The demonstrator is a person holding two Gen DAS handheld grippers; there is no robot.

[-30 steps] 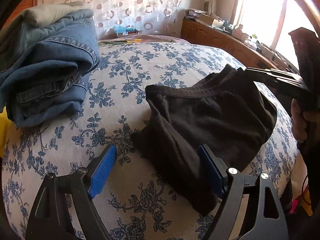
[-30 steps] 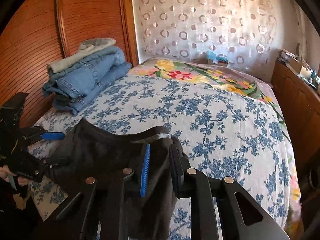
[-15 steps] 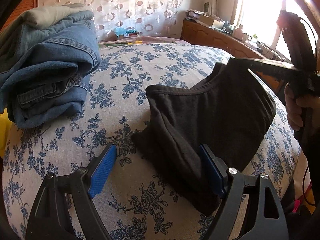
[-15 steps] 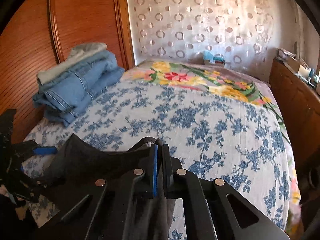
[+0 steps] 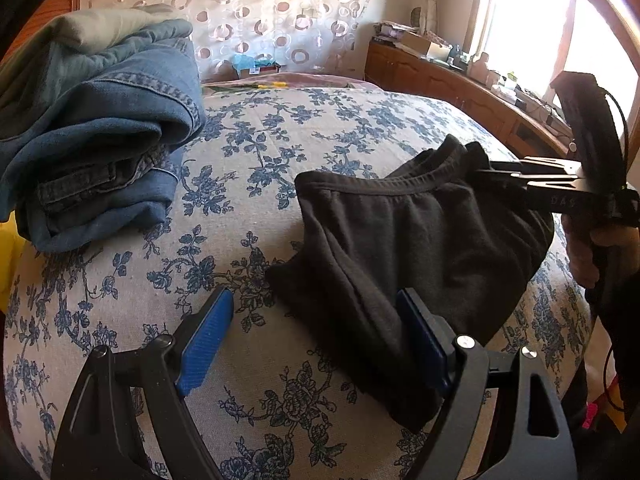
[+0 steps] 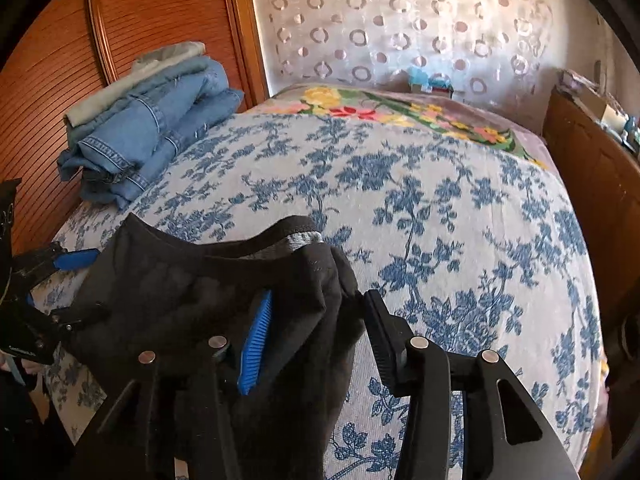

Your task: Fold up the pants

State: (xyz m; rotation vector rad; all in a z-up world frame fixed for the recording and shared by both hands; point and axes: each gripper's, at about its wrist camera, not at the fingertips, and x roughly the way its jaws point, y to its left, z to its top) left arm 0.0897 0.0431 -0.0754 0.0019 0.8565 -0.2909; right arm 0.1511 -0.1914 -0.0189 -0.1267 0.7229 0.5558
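The black pants (image 5: 420, 232) lie folded into a compact bundle on the near part of the bed (image 5: 304, 140), over its blue floral bedspread (image 6: 440, 208), with the waistband turned toward the far end of the bed. In the right wrist view a grey inner lining shows at the waistband's corner.

The left tool (image 5: 316, 332) is spread wide and holds nothing. Its left blue pad (image 5: 206, 340) sits over bare bedspread, while its right pad lies against the near edge of the pants, so that this corner of the bundle falls between the jaws without being squeezed.

The right tool (image 6: 316, 332) has just been opening: its jaws stand partly apart, and a fold of the pants at the waistband's corner still lies between them, draped against the left blue pad (image 6: 256, 340). The right pad looks clear of the cloth. In the left wrist view a hand (image 5: 588, 252) grips this tool's handle at the bed's right side.

A stack of folded blue jeans (image 5: 100, 132) with a pale garment on top rests at the bed's far left, well apart from the pants. A bright flowered blanket (image 6: 400, 108) covers the far end of the bed, before a curtain with ring patterns (image 6: 400, 20).
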